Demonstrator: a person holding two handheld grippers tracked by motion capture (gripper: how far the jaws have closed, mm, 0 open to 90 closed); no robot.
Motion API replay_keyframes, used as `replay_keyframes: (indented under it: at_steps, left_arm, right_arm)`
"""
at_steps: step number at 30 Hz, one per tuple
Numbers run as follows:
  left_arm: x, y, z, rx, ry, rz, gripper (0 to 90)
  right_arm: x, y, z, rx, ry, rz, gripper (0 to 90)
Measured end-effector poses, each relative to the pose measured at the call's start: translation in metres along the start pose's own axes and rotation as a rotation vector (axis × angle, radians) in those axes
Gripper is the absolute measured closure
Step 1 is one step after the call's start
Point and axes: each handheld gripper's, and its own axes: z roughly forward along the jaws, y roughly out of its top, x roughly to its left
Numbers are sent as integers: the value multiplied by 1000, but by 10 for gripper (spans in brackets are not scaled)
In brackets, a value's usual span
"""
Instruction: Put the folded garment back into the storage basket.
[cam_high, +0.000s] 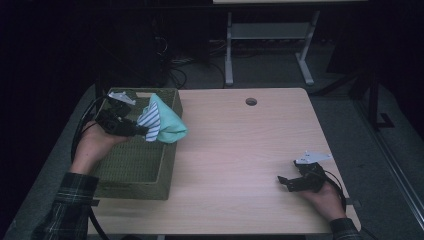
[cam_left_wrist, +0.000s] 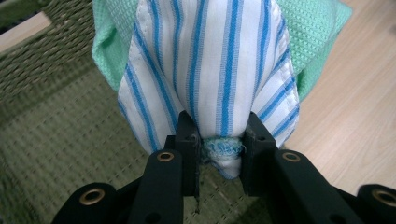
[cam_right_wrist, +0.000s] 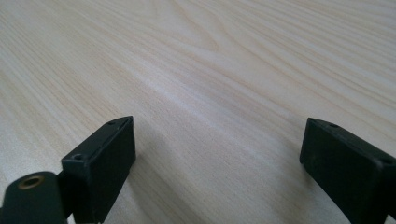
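We hold the left gripper (cam_high: 142, 131) above the woven basket (cam_high: 135, 170); its fingers (cam_left_wrist: 189, 140) are clamped on a bunched fold of the striped cloth (cam_left_wrist: 210, 70); the grip sits at a hemmed edge, and the white-and-blue fabric fans out beyond the fingertips. A green cloth (cam_high: 170, 125) hangs with the striped one on the far side of the fingers; we cannot tell from these views whether the two are one piece, stitched together, or merely gathered in the same pinch.

Position of the load: the cloths are clear of the basket floor; they hang past the fingertips, over the basket's rim on the side facing the tabletop (cam_high: 240, 150); bare basket weave lies below and behind the fingers.

The right gripper (cam_high: 286, 182) rests low over the tabletop, well apart from the cloths; its fingers (cam_right_wrist: 105, 154) stand wide with nothing between them; bare wood grain lies ahead of them.

Progress, as we judge it: the pick is done, since the cloth is secured and lifted; the transfer is partway, the load being at the basket's edge; whether it goes out onto the tabletop or down into the basket cannot be told. Remaining steps: carry the load to its place; lower it; open the left fingers. The right gripper has no part in the work yet; it is free to take a second corner if spreading or folding follows.
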Motion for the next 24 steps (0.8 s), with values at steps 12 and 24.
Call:
replay_keyframes:
  at_steps: [12, 24]
  left_arm:
    - [24, -25, -3, -12, 45, -99, 720]
    - [42, -47, 2, 10, 89, -188, 720]
  right_arm:
    - [0, 0, 0, 0, -2, 1, 100]
    - [0, 0, 0, 0, -2, 1, 100]
